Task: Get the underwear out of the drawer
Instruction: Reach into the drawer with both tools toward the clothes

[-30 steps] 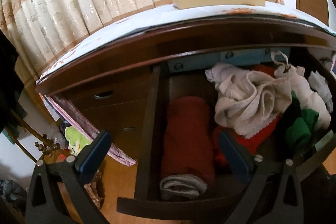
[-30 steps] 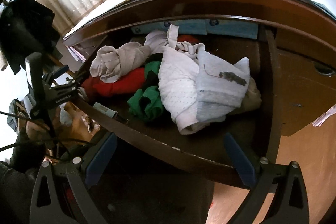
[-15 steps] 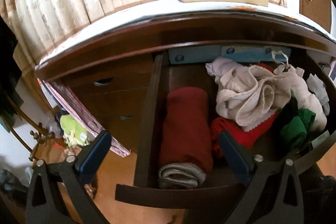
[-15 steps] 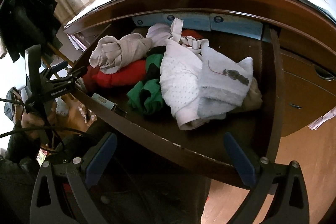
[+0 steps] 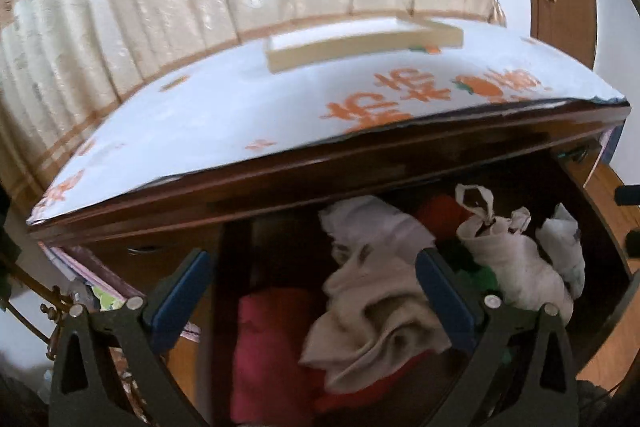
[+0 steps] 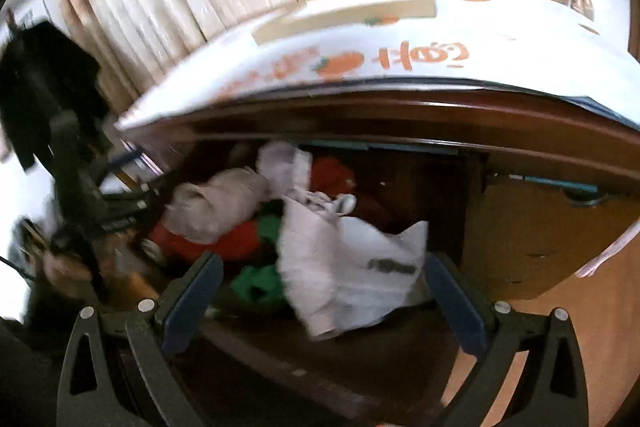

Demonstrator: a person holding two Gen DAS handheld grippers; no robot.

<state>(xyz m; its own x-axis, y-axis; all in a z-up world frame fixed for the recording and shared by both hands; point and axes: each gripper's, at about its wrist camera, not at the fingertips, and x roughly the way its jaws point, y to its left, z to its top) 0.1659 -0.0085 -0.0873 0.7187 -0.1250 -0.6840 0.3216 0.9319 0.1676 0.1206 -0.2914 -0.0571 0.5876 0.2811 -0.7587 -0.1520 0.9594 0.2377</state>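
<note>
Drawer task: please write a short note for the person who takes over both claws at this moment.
Left claw: open, empty, above the beige garment.
Right claw: open, empty, in front of the white mesh underwear.
The drawer is open; red and green garments also lie inside.
Done: drawer opened. Left: grasp the underwear and lift it out; nothing is out yet.

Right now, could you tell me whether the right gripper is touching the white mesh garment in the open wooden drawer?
Cannot tell. In the blurred right wrist view the right gripper is open and frames the white mesh garment, without plain contact or gap.
</note>
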